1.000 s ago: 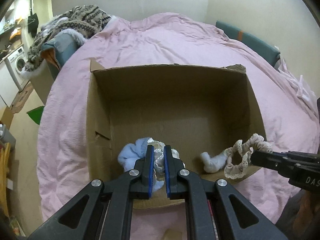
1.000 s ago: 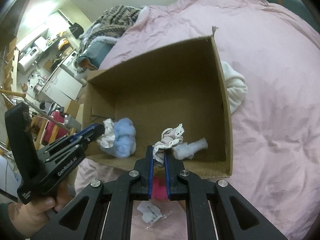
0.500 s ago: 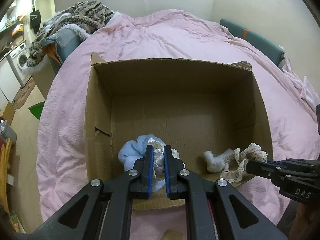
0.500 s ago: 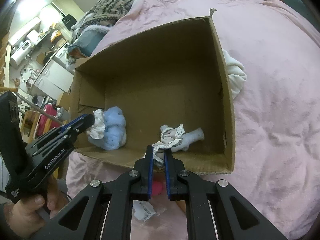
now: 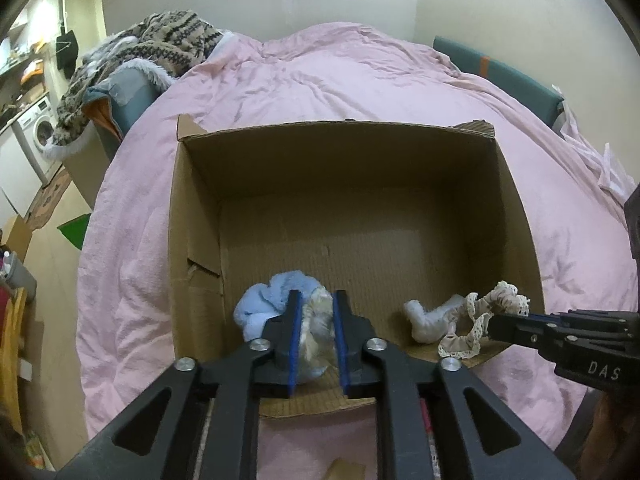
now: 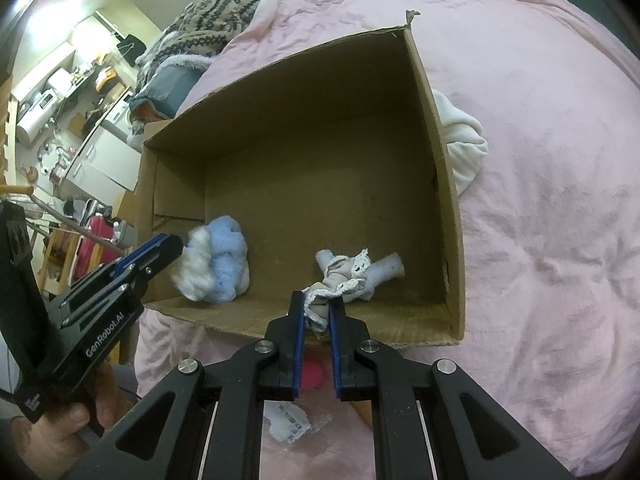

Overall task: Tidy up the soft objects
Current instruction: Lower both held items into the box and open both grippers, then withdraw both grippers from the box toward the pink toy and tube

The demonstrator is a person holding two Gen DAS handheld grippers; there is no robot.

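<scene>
An open cardboard box (image 5: 516, 216) (image 6: 448, 184) lies on a pink bedspread. My left gripper (image 5: 316, 300) is shut on a fluffy blue and white bundle (image 5: 260, 308) that rests on the box floor at the near left; it also shows in the right wrist view (image 6: 216, 264). My right gripper (image 6: 317, 304) is shut on a beige lace-trimmed cloth (image 6: 344, 278) lying with a pale sock (image 6: 384, 268) on the box floor at the near right. The cloth (image 5: 476, 320) and sock (image 5: 428, 318) also show in the left wrist view.
A white cloth (image 6: 464, 140) lies on the bedspread (image 6: 540, 160) against the box's right wall. A patterned knit blanket (image 5: 160, 44) is heaped at the bed's far left. A red item (image 6: 312, 376) and a plastic packet (image 6: 288, 426) lie before the box.
Both grippers have lowered their items toward the box floor. The left jaws have spread slightly around the bundle. The lace cloth and sock now rest on the floor.
</scene>
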